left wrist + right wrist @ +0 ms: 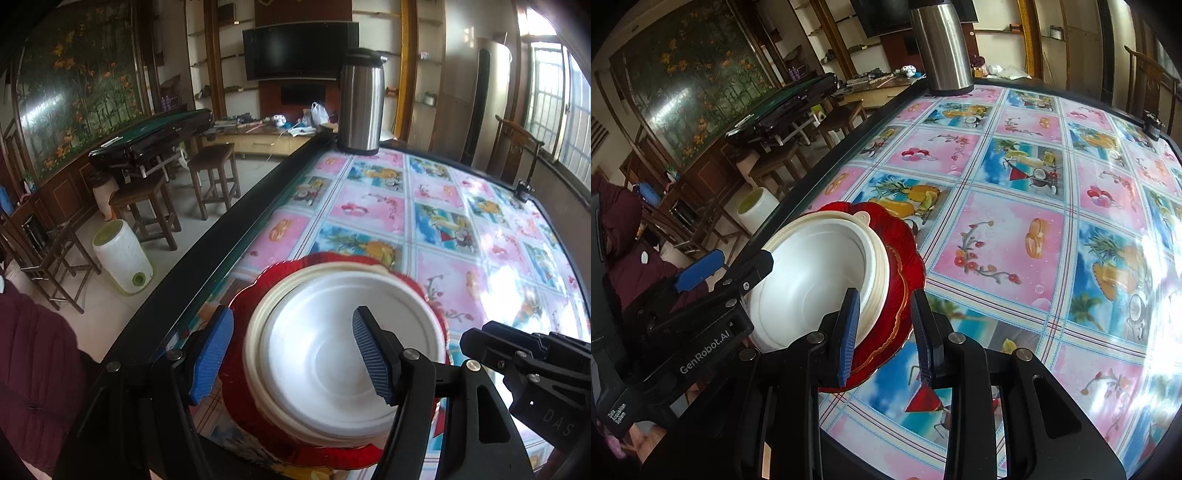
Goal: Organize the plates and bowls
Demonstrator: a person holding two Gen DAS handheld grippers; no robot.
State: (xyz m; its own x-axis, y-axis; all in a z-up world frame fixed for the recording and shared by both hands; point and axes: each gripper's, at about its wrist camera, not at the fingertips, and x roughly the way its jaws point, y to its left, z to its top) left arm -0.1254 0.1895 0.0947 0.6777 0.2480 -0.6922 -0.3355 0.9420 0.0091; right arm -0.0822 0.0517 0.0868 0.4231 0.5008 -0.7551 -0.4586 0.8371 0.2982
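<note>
A white bowl (325, 332) sits on top of several cream bowls (252, 347), all nested on a red scalloped plate (243, 299) near the table's left edge. My left gripper (291, 354) is open and straddles the stack's left rim, one blue pad outside it and the other over the bowl's inside. In the right wrist view my right gripper (886, 332) is open with the right rim of the red plate (905, 243) between its fingers. Its left pad sits by the white bowl (812, 277) and a gap shows at the right pad.
A tall steel thermos (360, 107) stands at the far edge of the patterned table (436, 221). A small black clamp (522, 188) sits at the far right edge. Wooden stools and a white bucket (122, 254) are on the floor to the left. A dark red sleeve (33, 369) is at the lower left.
</note>
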